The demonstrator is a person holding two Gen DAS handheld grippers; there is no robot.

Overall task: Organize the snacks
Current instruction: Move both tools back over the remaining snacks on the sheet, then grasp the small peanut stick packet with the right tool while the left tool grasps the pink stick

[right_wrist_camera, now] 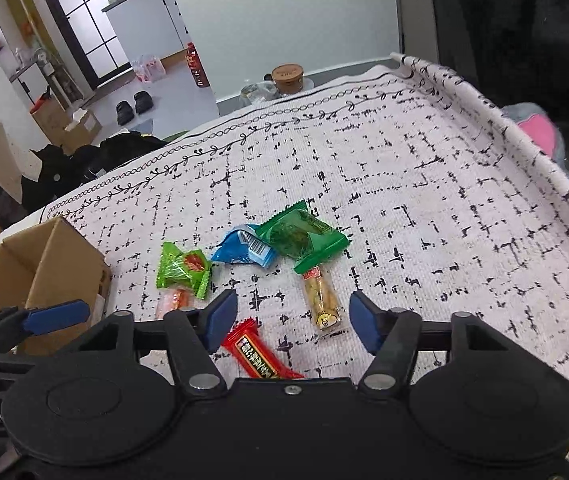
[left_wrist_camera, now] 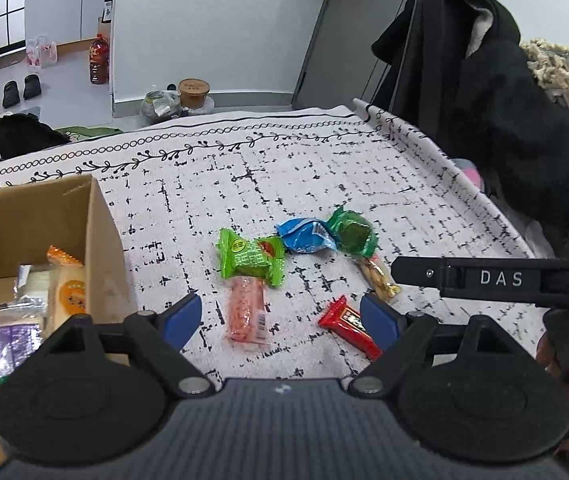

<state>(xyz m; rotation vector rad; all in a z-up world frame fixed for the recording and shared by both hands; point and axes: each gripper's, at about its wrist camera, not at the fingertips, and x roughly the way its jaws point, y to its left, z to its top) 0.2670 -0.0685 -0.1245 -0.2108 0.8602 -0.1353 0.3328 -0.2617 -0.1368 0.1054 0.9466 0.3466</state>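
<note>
Several snacks lie on a patterned cloth: a light green pack (left_wrist_camera: pixel 250 260) (right_wrist_camera: pixel 182 270), a blue pack (left_wrist_camera: pixel 304 236) (right_wrist_camera: pixel 244 250), a dark green pack (left_wrist_camera: pixel 352 234) (right_wrist_camera: pixel 304 236), a clear peanut pack (left_wrist_camera: pixel 378 276) (right_wrist_camera: pixel 322 300), a pink pack (left_wrist_camera: pixel 246 310) (right_wrist_camera: pixel 172 300) and a red bar (left_wrist_camera: pixel 348 326) (right_wrist_camera: pixel 260 356). My left gripper (left_wrist_camera: pixel 280 320) is open and empty above the pink pack and red bar. My right gripper (right_wrist_camera: pixel 292 320) is open and empty over the red bar and peanut pack. A cardboard box (left_wrist_camera: pixel 96 216) (right_wrist_camera: pixel 64 264) at the left holds several snacks.
The cloth-covered table (left_wrist_camera: pixel 284 160) (right_wrist_camera: pixel 404 168) ends at the far edge and right edge. Dark coats (left_wrist_camera: pixel 524 120) hang at the right. The right gripper's body (left_wrist_camera: pixel 484 278) shows in the left wrist view; a left fingertip (right_wrist_camera: pixel 56 314) shows in the right wrist view.
</note>
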